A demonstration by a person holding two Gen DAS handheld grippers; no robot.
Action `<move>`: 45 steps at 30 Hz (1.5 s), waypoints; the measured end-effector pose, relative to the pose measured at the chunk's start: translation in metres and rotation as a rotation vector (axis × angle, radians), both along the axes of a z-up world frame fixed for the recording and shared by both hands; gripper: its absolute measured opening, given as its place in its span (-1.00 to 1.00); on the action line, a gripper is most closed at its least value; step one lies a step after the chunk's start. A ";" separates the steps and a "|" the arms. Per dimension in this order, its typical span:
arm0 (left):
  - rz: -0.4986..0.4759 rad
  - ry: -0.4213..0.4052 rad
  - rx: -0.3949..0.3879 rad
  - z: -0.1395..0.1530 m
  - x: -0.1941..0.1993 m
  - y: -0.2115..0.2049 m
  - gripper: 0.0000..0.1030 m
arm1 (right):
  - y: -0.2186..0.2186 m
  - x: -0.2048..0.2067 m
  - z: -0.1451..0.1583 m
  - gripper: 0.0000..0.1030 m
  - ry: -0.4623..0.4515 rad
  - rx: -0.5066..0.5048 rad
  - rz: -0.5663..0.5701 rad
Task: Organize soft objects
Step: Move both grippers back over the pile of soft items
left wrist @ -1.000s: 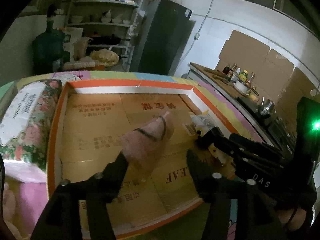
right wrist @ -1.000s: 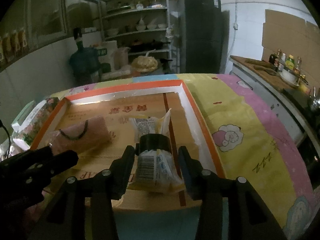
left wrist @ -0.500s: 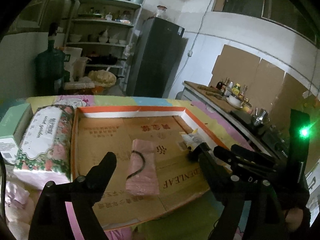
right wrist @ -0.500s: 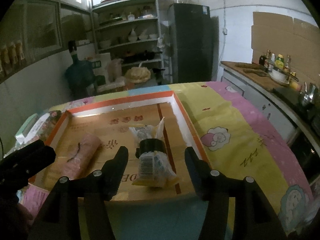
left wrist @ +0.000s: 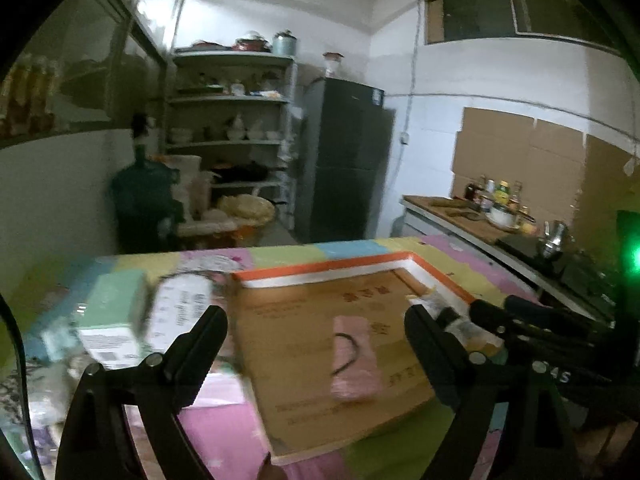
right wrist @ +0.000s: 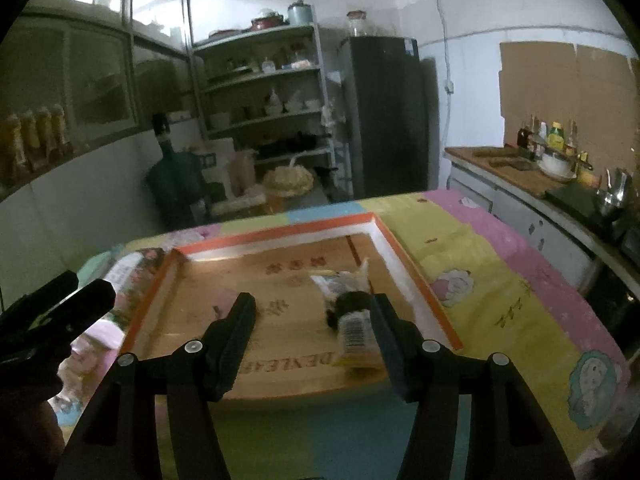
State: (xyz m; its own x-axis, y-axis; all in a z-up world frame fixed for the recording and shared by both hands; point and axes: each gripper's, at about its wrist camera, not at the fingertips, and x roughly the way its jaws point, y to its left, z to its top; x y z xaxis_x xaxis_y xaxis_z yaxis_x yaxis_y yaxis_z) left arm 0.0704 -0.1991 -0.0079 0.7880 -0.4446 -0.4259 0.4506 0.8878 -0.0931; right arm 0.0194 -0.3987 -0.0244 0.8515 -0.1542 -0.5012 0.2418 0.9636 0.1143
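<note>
Left wrist view: the left gripper (left wrist: 316, 330) stands with its jaws spread wide and nothing between the pads — they have just been opening. The pink rolled cloth (left wrist: 355, 354) with its black band lies apart from them on the cardboard floor of the orange-rimmed tray (left wrist: 328, 270). Just beside the tray's left rim sit a floral tissue pack (left wrist: 182, 312) and a green box (left wrist: 112, 316), both blurred. The risk I see here is the wide left finger clipping that pack or box and shoving it off the tablecloth (left wrist: 288, 254).

Right wrist view: the right gripper (right wrist: 314, 318) is open too, its jaws having just widened. The plastic-wrapped packet (right wrist: 354, 322) with a barcode label and a dark band lies in the tray near the right rim. The packet shows just beside the right finger; I cannot tell whether they touch. If they do, a sideways move could drag the light packet.
</note>
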 end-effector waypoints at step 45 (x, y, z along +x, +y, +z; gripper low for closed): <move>0.351 0.040 -0.062 -0.005 -0.038 0.243 0.59 | 0.214 0.015 0.000 0.46 -0.012 0.012 0.405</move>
